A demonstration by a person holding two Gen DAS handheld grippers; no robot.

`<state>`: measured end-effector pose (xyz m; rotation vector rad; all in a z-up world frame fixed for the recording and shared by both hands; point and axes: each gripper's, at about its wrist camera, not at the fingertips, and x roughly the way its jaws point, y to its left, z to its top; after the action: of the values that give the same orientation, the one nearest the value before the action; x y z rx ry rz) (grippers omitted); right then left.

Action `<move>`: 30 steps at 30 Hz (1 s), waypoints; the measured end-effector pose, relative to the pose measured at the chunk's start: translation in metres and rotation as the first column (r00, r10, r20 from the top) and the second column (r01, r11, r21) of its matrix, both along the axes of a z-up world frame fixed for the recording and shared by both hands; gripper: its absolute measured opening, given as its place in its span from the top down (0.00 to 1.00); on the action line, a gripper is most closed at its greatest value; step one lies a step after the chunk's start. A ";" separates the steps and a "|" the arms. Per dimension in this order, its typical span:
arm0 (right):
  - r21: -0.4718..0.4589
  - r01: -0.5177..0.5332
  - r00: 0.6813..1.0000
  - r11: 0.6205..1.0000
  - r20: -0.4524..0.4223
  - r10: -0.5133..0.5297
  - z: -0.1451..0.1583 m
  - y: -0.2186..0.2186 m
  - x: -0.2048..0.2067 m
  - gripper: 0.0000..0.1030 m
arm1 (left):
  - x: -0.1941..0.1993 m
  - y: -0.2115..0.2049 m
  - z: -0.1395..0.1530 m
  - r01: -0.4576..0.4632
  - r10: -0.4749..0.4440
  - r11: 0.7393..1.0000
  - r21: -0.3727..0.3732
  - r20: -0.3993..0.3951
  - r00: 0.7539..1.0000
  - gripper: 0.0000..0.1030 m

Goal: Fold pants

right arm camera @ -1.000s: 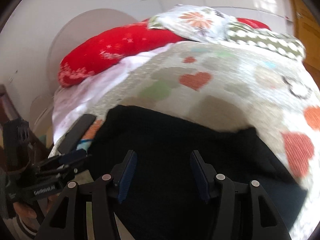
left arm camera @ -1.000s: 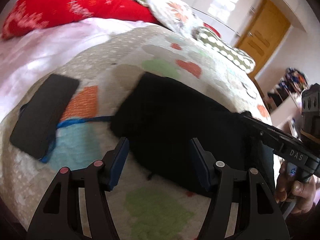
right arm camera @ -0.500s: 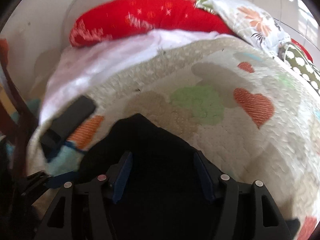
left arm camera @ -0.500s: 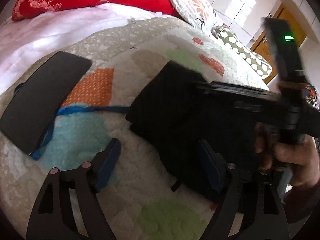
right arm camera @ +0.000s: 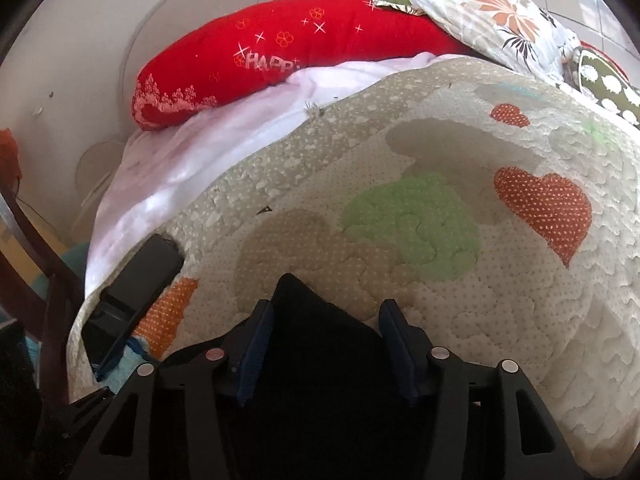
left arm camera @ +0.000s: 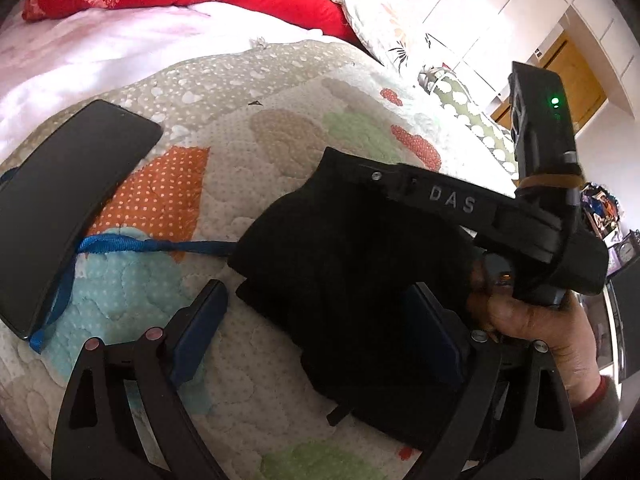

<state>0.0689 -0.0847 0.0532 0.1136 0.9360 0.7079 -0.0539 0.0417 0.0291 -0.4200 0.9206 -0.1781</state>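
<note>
The black pants (left arm camera: 344, 280) lie folded into a thick bundle on the quilted bedspread (left arm camera: 248, 160). My left gripper (left arm camera: 316, 320) is open, its left finger over bare quilt and its right finger over the bundle's near right part. My right gripper (right arm camera: 326, 340) is open and empty, with the bundle's far corner (right arm camera: 304, 304) between its fingers. Seen from the left wrist view, the right gripper's body (left arm camera: 452, 200) reaches over the bundle from the right, held by a hand (left arm camera: 532, 320).
A black phone (left arm camera: 68, 208) with a blue strap (left arm camera: 132, 246) lies on the quilt left of the pants. A red pillow (right arm camera: 288, 52), a floral pillow (right arm camera: 492, 16) and a white sheet (right arm camera: 208, 152) lie at the bed's head. The bed's left edge drops off beyond the phone.
The right gripper swung left across the pants to the bundle's far left corner. The pants now lie as a narrower, thicker bundle. The left gripper shifted slightly left and stayed open.
</note>
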 end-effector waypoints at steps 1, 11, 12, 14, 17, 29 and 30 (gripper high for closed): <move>0.019 0.002 1.000 1.000 -0.005 -0.002 0.001 -0.002 -0.001 0.72 | -0.001 0.001 0.001 -0.003 0.003 1.000 -0.009 0.012 1.000 0.31; 0.299 0.144 0.980 0.943 0.092 -0.179 0.072 -0.122 -0.062 0.84 | -0.055 -0.048 0.101 0.195 -0.192 0.980 0.026 0.353 0.916 0.75; 0.323 0.168 0.973 0.931 0.100 -0.210 0.078 -0.140 -0.072 0.84 | -0.065 -0.067 0.112 0.261 -0.255 0.965 0.038 0.388 0.886 0.76; 0.367 0.224 0.950 0.903 0.124 -0.286 0.087 -0.182 -0.096 0.90 | -0.079 -0.097 0.121 0.374 -0.357 0.927 0.041 0.412 0.838 0.76; 0.382 0.342 0.904 0.858 0.115 -0.412 0.085 -0.244 -0.134 0.93 | -0.098 -0.163 0.103 0.551 -0.537 0.832 0.071 0.357 0.764 0.76; 0.432 0.477 0.875 0.765 -0.152 -0.460 0.007 -0.308 -0.204 0.37 | -0.121 -0.167 0.088 0.596 -0.640 0.769 0.233 0.258 0.724 0.74; 0.442 0.473 0.879 0.762 -0.169 -0.447 0.002 -0.300 -0.200 0.36 | -0.117 -0.153 0.092 0.569 -0.615 0.788 0.235 0.266 0.742 0.67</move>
<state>-0.1307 -0.3850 0.0549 0.7808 0.7238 0.4556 -0.1709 -0.1110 0.1209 0.0581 0.6992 -0.7507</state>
